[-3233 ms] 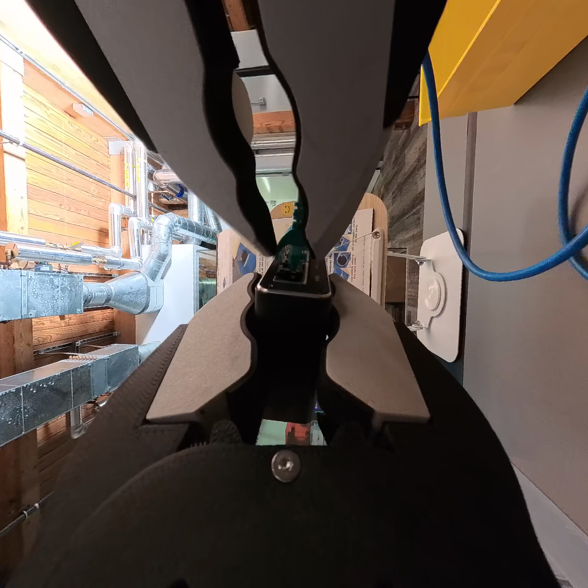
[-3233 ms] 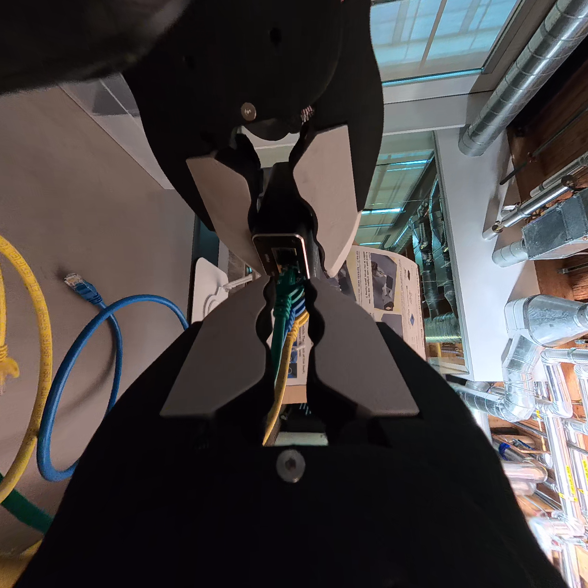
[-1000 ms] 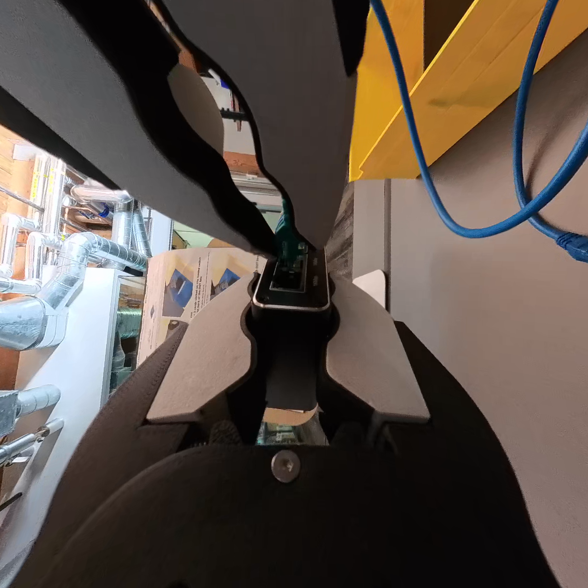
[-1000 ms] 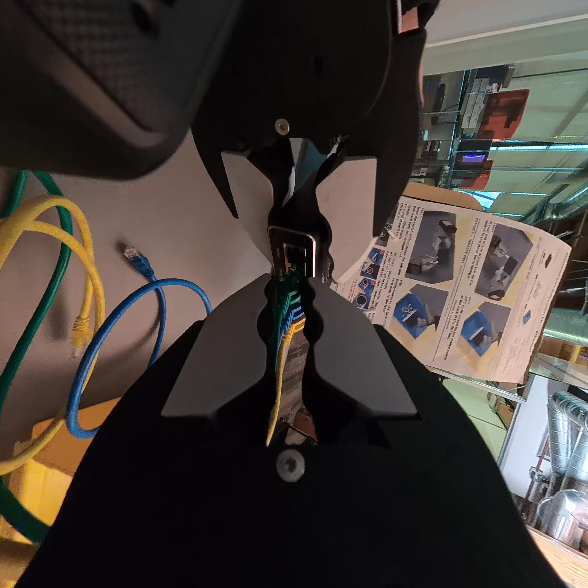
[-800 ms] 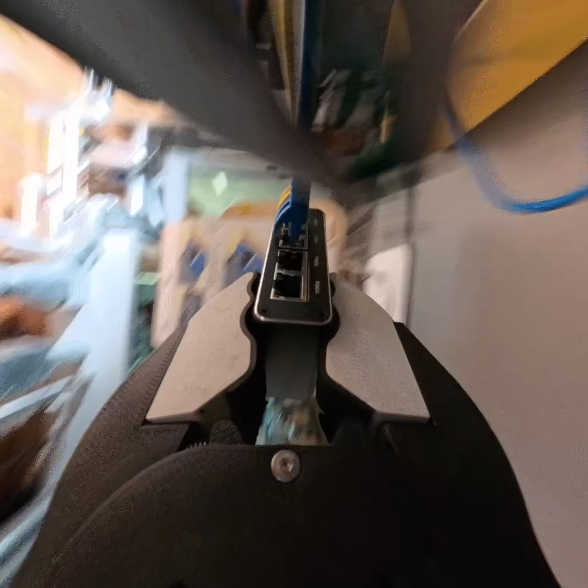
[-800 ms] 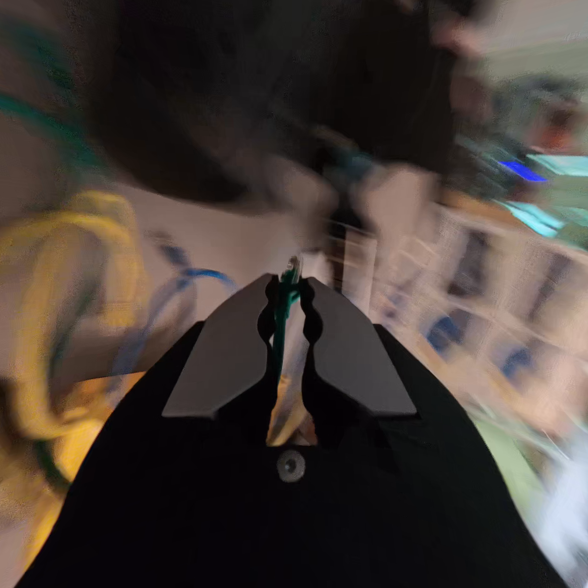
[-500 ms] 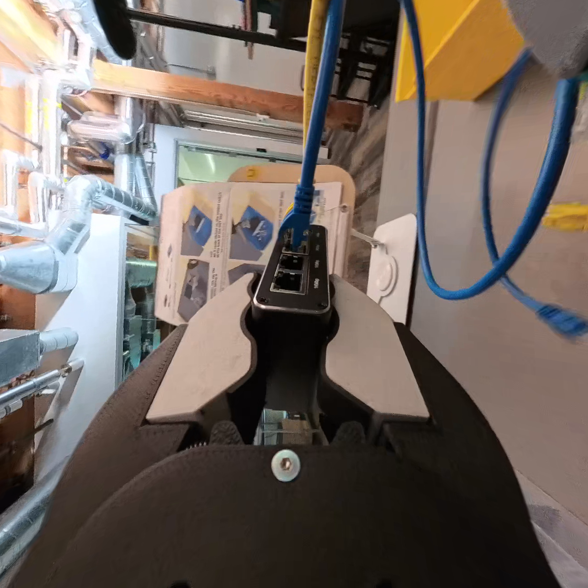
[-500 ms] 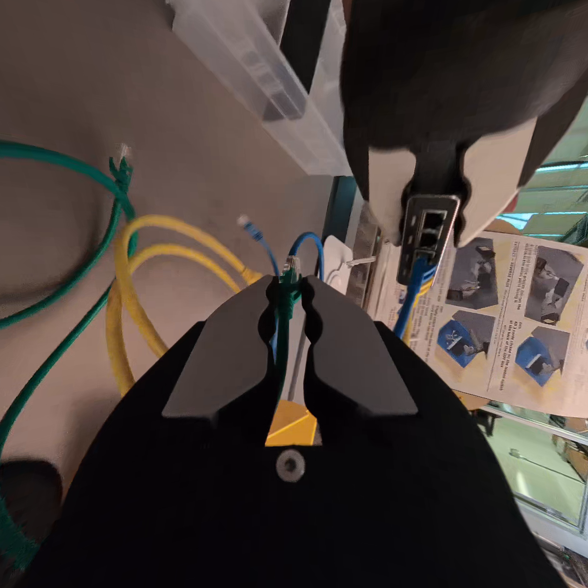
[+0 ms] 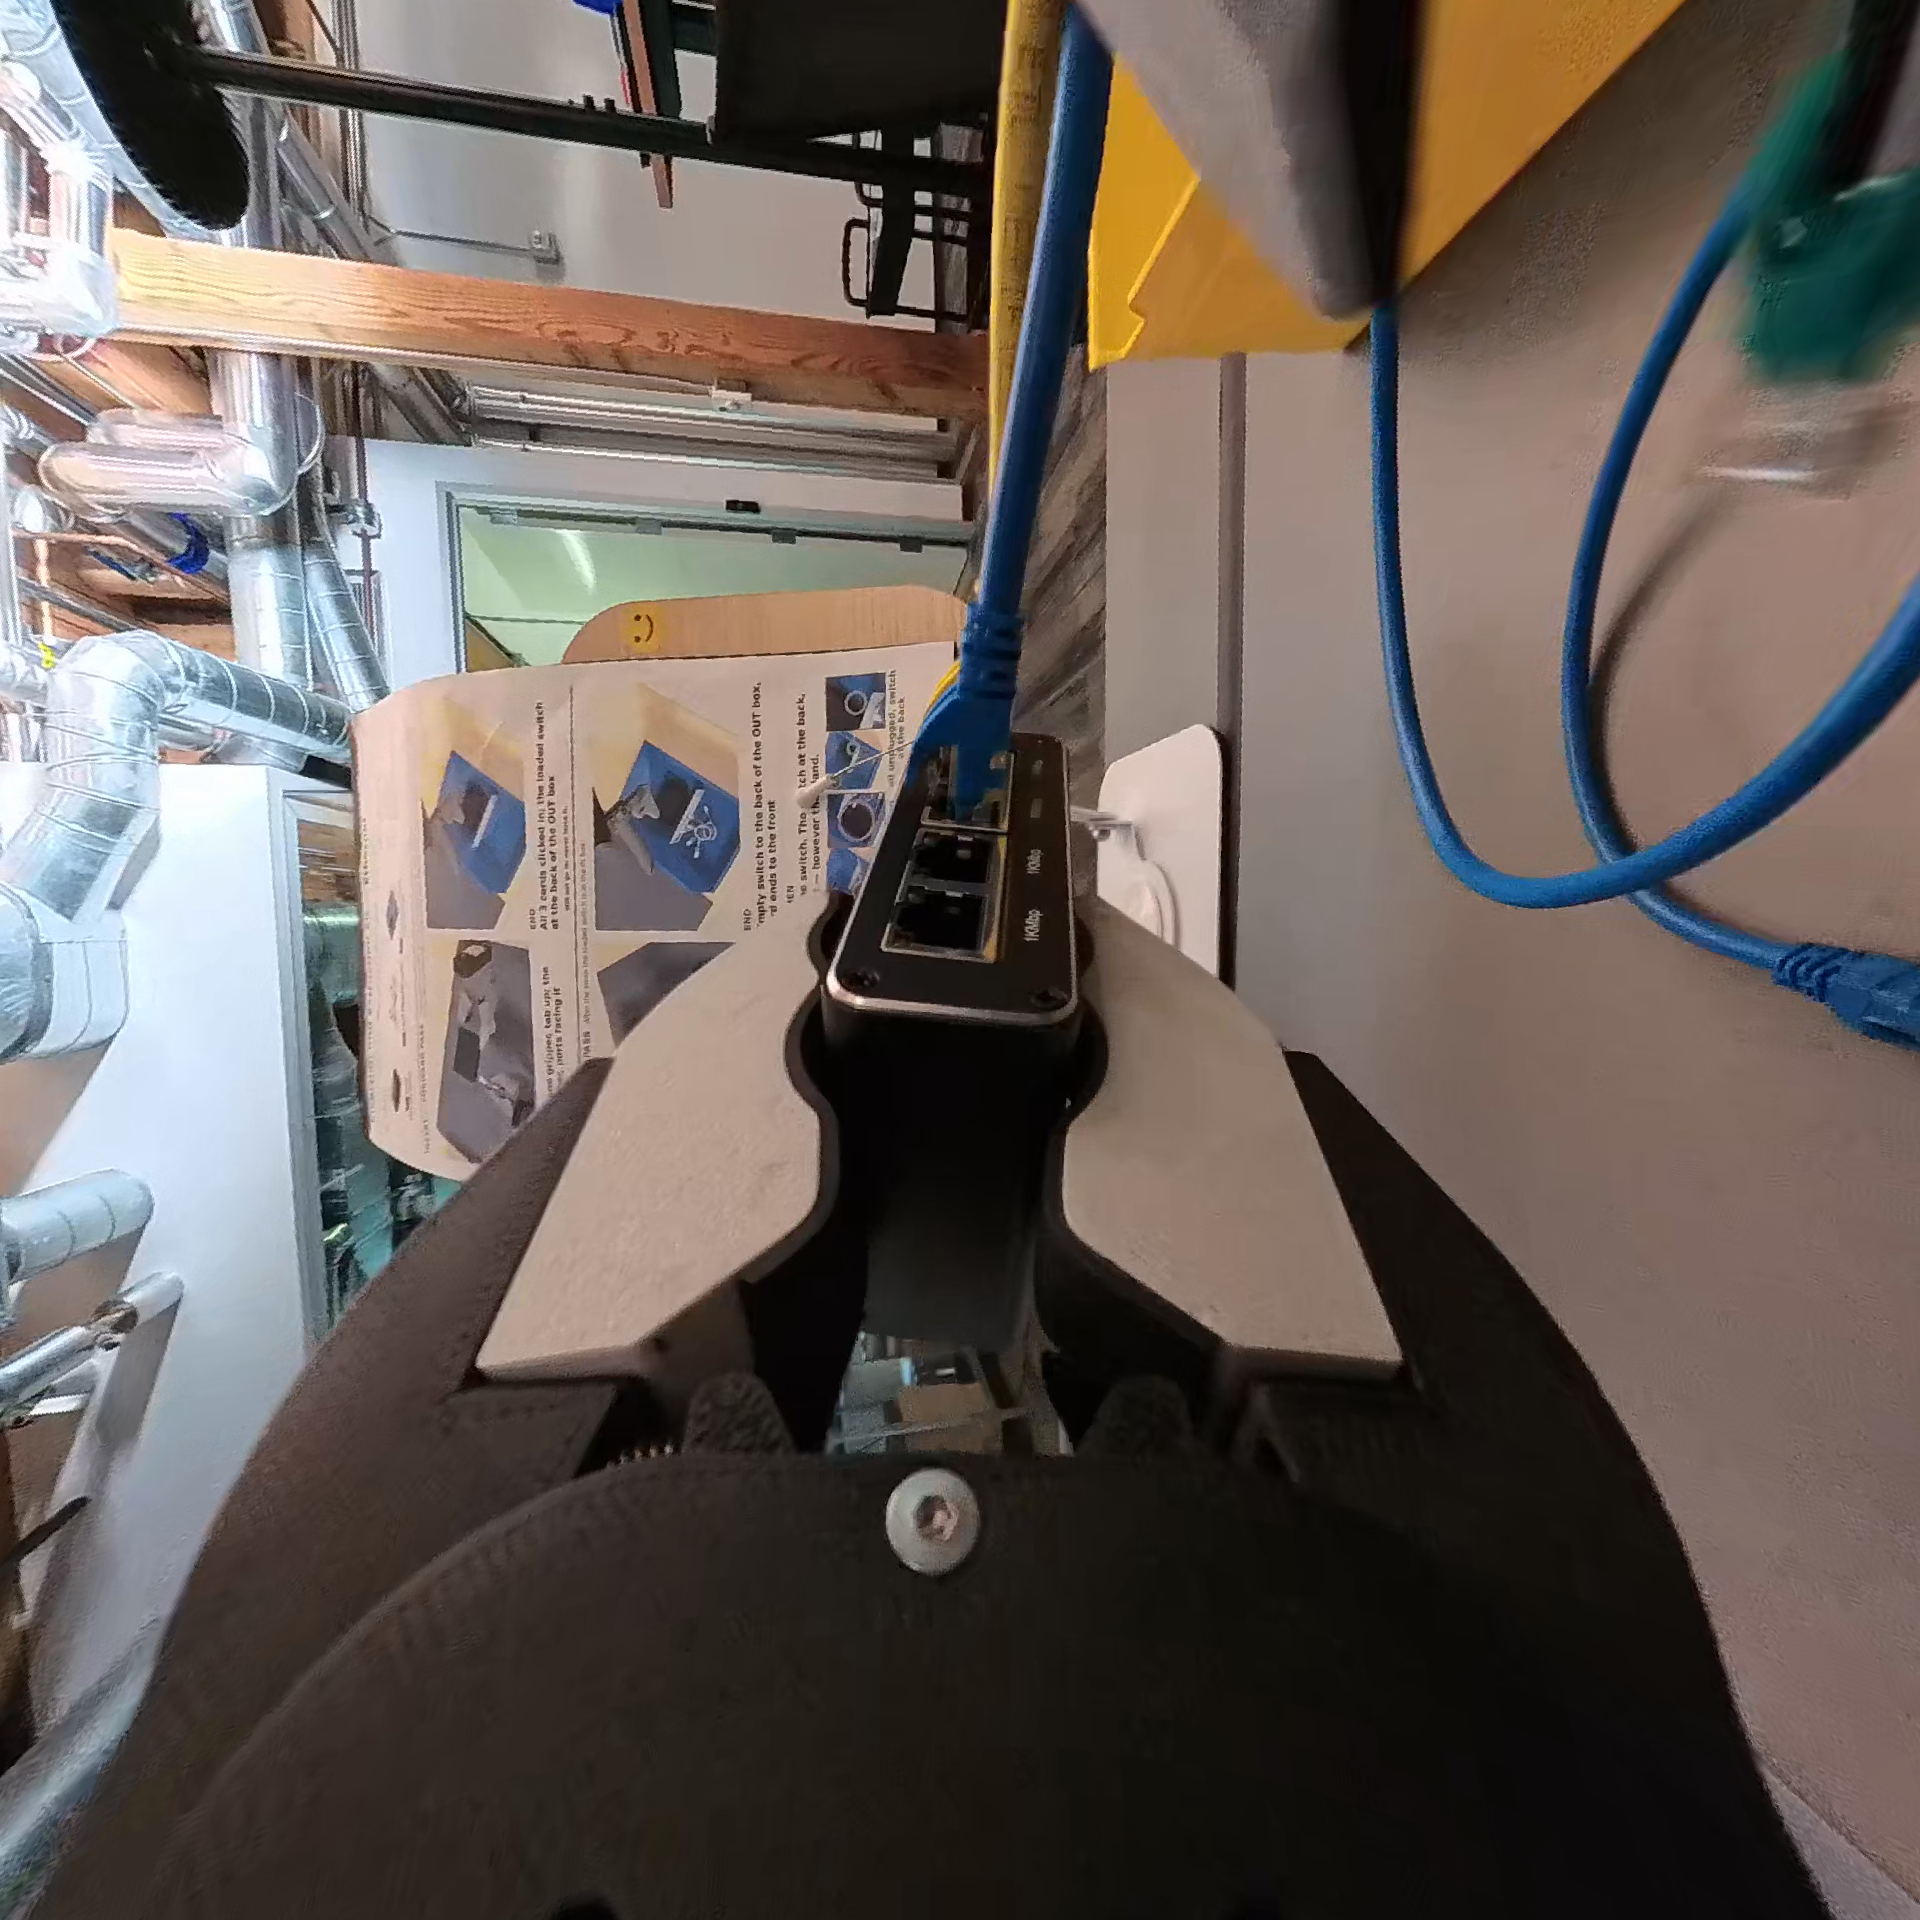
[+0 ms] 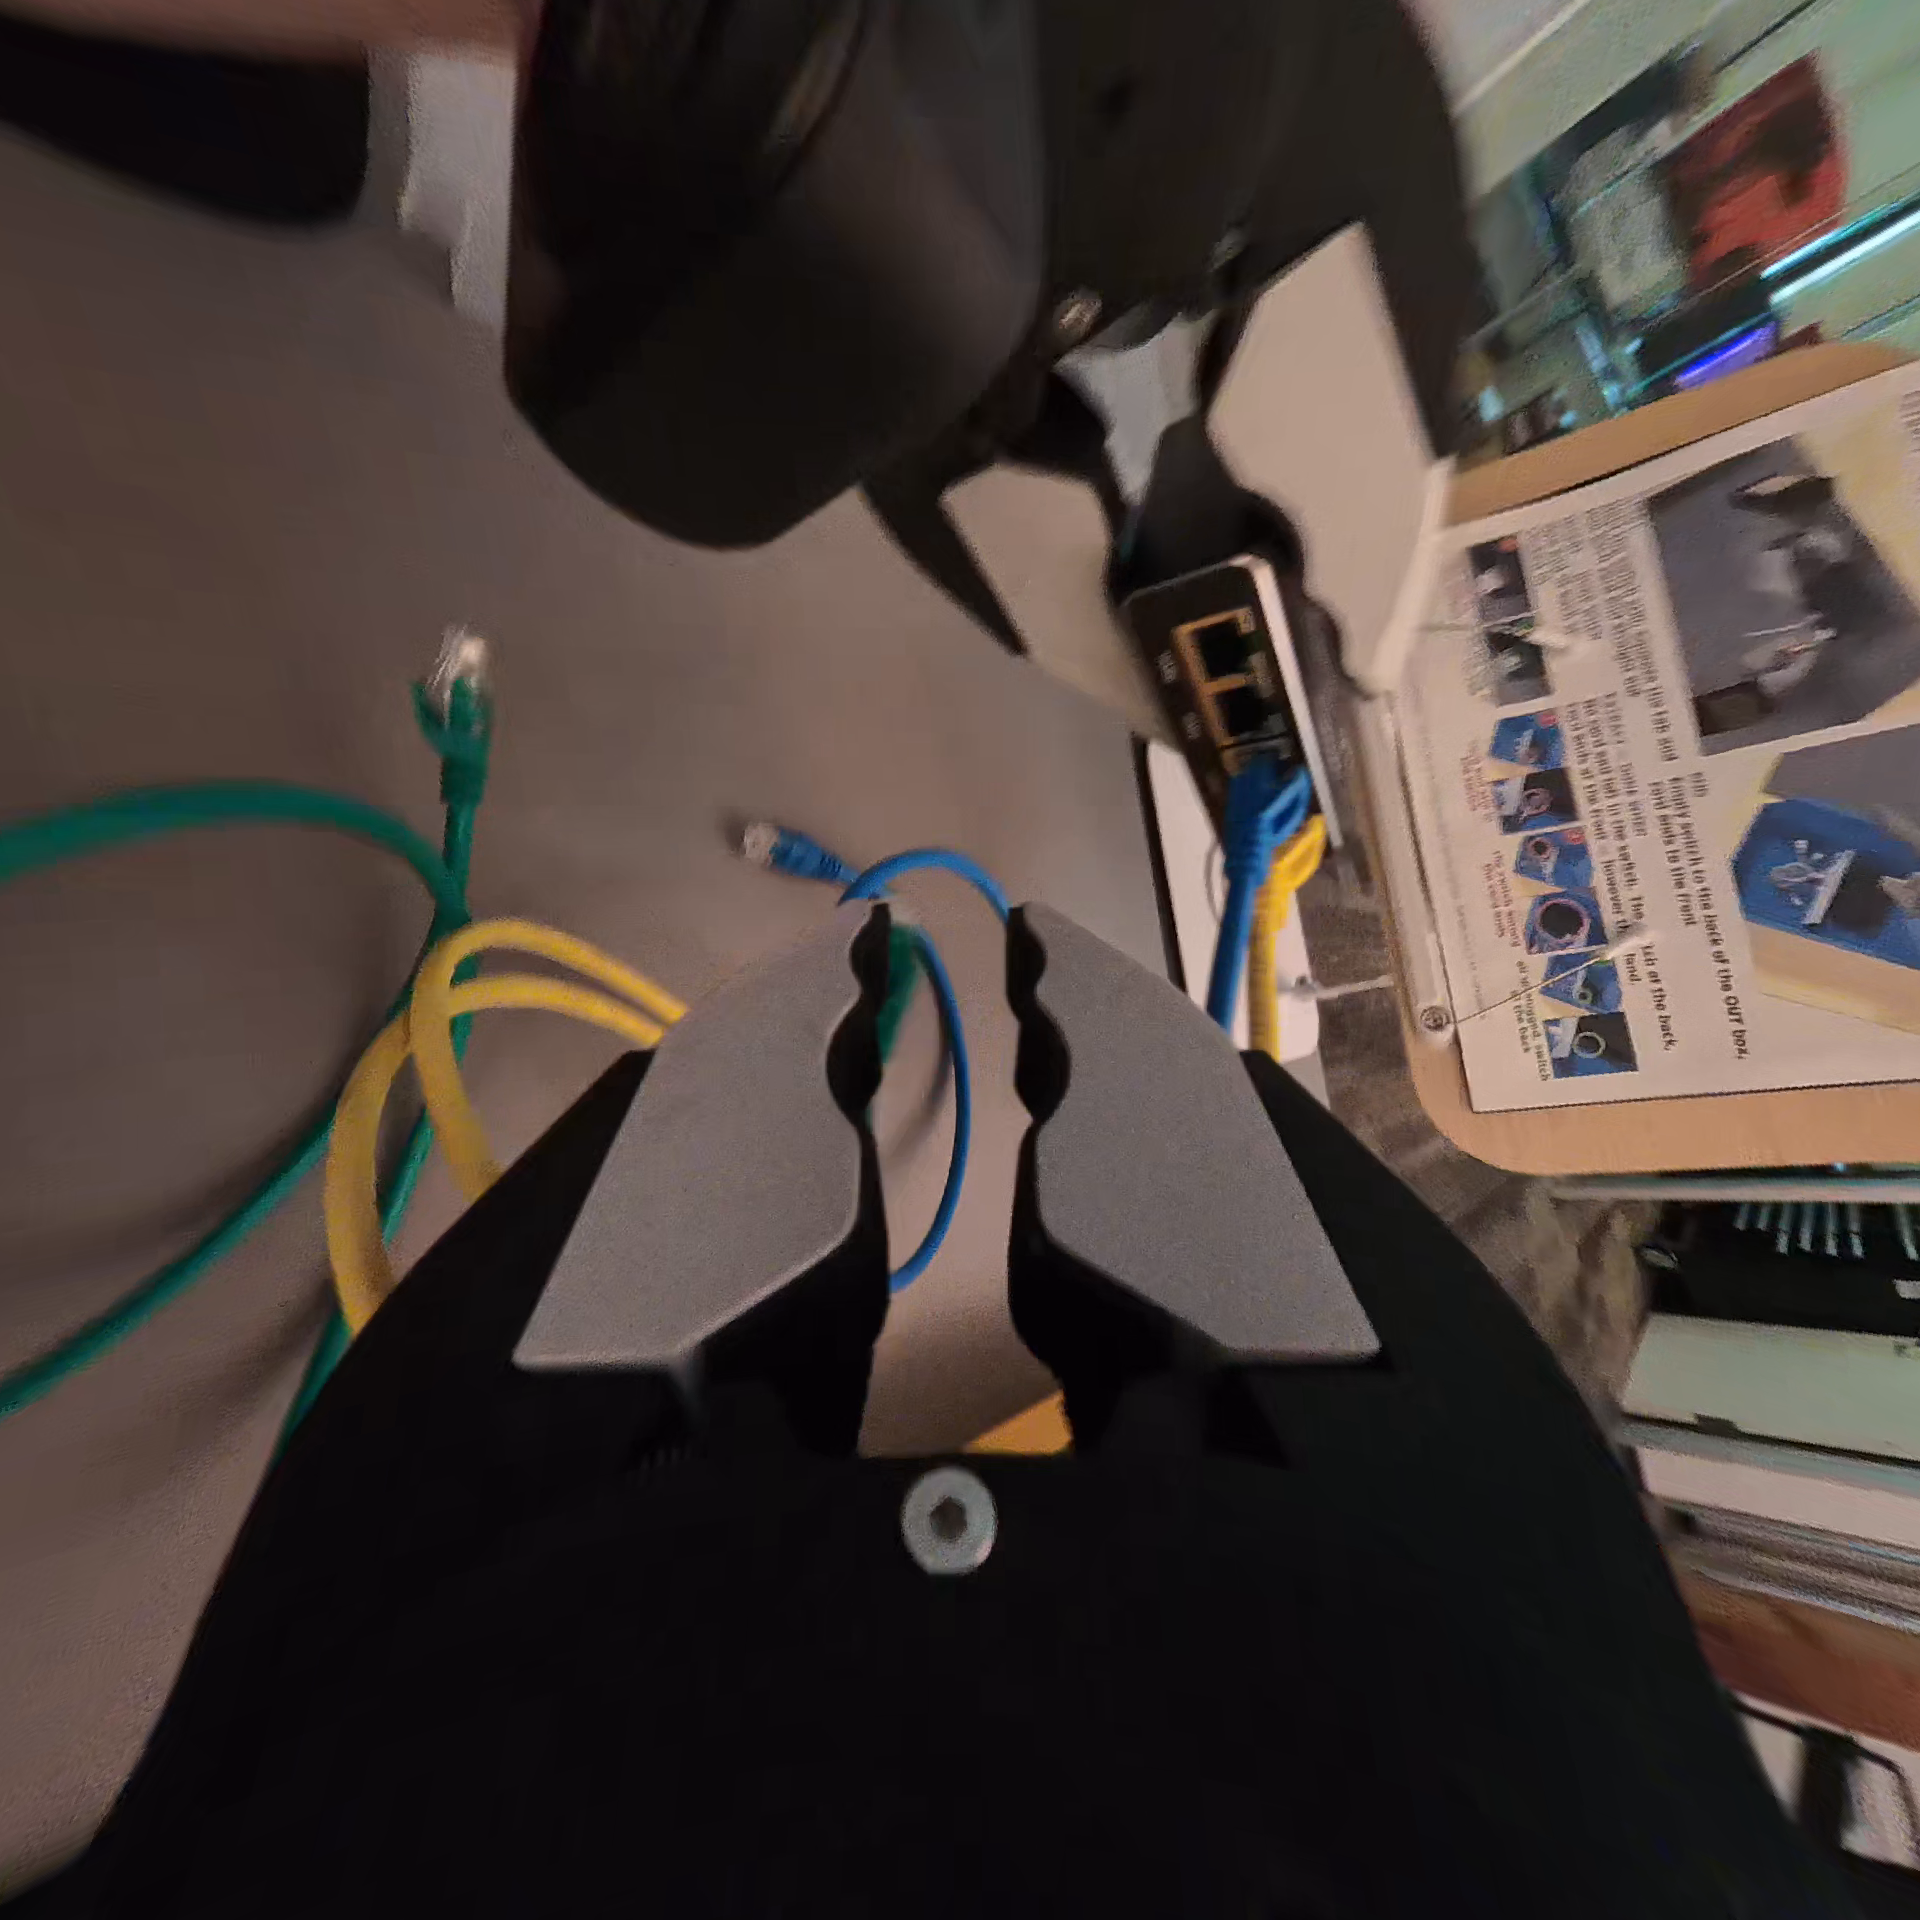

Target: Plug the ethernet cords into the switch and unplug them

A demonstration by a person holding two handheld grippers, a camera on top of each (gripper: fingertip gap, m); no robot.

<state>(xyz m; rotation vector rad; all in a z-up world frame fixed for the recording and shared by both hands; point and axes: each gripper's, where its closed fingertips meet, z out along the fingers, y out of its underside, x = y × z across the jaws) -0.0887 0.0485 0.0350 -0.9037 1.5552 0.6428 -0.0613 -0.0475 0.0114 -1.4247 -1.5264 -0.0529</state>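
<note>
My left gripper (image 9: 956,966) is shut on the black switch (image 9: 951,1029) and holds it off the grey table. A blue cord (image 9: 982,727) and a yellow cord (image 10: 1288,862) are plugged into its far ports. The two near ports are empty. My right gripper (image 10: 943,920) is open. A green cord (image 10: 899,987) lies loose against its left finger. Its blurred plug (image 9: 1829,270) shows beside the right gripper in the left wrist view. The green cord's other plug (image 10: 457,707) lies on the table. The switch (image 10: 1226,675) is up and to the right of my right gripper.
Yellow cord loops (image 10: 499,966) and a free blue plug (image 10: 790,852) lie on the grey table (image 9: 1558,1351). A yellow box (image 9: 1247,208) and a white plate (image 9: 1164,831) stand near. A picture sheet on a wooden board (image 10: 1662,779) stands behind the switch. Spacing between my two grippers at the tips: around 11 centimetres.
My right gripper pulled the green cord out of the switch, swung away toward the table and opened. The left gripper kept hold of the switch.
</note>
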